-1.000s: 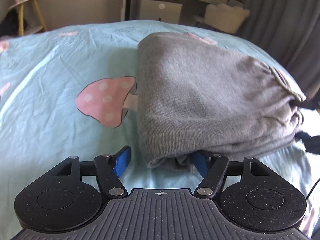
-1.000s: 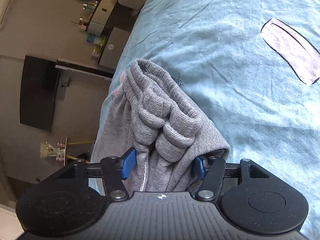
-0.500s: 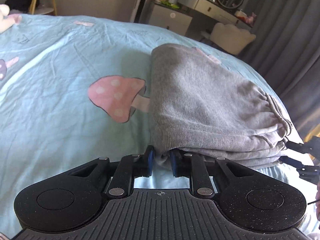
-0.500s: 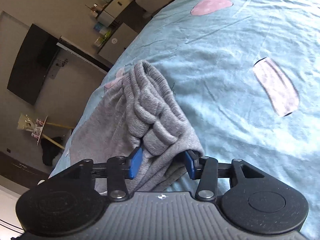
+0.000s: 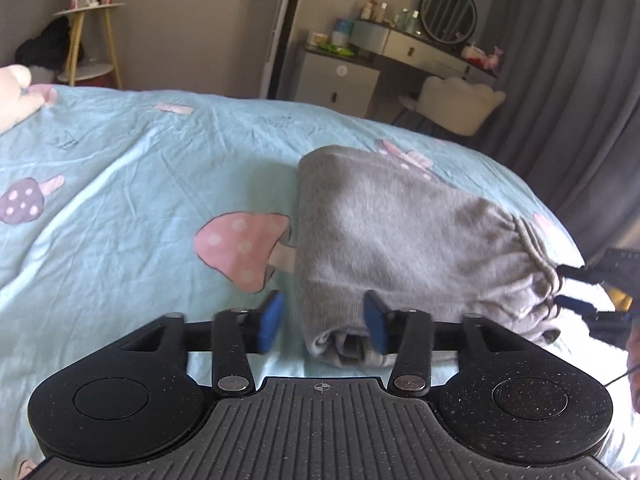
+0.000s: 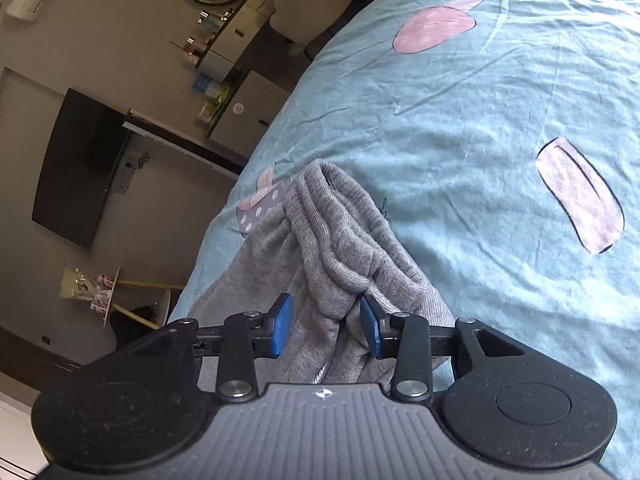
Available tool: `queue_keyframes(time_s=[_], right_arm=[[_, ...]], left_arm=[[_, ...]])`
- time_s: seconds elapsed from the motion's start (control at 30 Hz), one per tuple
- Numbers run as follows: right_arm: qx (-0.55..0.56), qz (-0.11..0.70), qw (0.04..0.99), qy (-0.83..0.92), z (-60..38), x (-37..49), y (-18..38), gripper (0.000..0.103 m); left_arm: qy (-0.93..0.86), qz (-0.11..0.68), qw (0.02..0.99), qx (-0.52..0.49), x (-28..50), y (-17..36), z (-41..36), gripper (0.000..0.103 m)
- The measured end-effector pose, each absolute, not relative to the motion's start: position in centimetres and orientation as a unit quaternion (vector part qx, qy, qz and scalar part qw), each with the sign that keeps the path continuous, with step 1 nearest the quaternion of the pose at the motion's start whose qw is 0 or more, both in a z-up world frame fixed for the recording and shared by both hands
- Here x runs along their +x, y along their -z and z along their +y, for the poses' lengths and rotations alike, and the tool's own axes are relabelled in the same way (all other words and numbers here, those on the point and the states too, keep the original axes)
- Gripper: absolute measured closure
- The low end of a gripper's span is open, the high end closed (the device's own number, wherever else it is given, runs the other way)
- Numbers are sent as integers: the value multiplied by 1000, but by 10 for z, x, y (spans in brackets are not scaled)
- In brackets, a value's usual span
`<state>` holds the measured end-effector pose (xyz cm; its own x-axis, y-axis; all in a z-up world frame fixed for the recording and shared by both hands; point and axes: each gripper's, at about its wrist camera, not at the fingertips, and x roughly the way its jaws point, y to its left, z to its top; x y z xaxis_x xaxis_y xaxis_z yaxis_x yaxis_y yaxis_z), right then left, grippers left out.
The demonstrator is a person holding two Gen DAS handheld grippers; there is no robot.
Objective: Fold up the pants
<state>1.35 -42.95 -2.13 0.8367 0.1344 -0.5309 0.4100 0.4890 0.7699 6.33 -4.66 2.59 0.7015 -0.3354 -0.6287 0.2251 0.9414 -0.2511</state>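
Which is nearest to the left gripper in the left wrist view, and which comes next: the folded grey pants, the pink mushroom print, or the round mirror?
From the left gripper:
1. Folded grey pants, between its fingers.
2. Pink mushroom print, ahead on the left.
3. Round mirror, far on the dresser.

No readable words, numbers or brand names showing in either view, small dark scribbles on the bedsheet (image 5: 120, 184) staying too faint and blurred to make out
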Motion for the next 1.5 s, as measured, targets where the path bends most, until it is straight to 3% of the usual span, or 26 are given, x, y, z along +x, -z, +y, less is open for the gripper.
queue_keyframes(time_s=[0.17,0.27,0.3,0.4,0.53,0.63,0.87,1.07,1.17,1.2,1.23,1.4,1.5], right_arm=[[527,279,799,82,-425,36,33,61],[537,297,784,93,-427,48,42,71],[525,302,790,97,-426,50,41,80],[466,297,828,99,-414,44,27,84],[440,273,849,107,-409,21,20,85],[428,279,852,114,-409,16,34,87],[270,309,905,112,-384,31,23,88],[268,320,905,87,-392,22,12,86],[250,327,906,101,-392,12,2,76],[244,328,906,109,-393,7,-1,68],[244,330,904,117,-395,1,-2,51],[207,383,893,115,-387,-37,3,9],[139,402,899,98,-359,-60,5,4]], left_arm=[[159,381,906,-95,82,-15,-68,45],[152,380,910,-72,86,-8,-84,45],[150,379,911,-66,88,-7,-87,45],[147,376,912,-74,86,-8,-85,47],[134,365,918,-82,87,-11,-75,46],[117,399,906,-82,98,2,-72,45],[99,416,903,-39,95,18,-81,41],[89,427,899,-30,95,17,-78,30],[91,435,896,-17,89,15,-76,25],[89,437,895,-12,86,14,-75,24],[88,439,894,-9,82,14,-75,23],[102,451,886,-17,61,11,-73,16],[107,435,894,-13,45,3,-79,7]])
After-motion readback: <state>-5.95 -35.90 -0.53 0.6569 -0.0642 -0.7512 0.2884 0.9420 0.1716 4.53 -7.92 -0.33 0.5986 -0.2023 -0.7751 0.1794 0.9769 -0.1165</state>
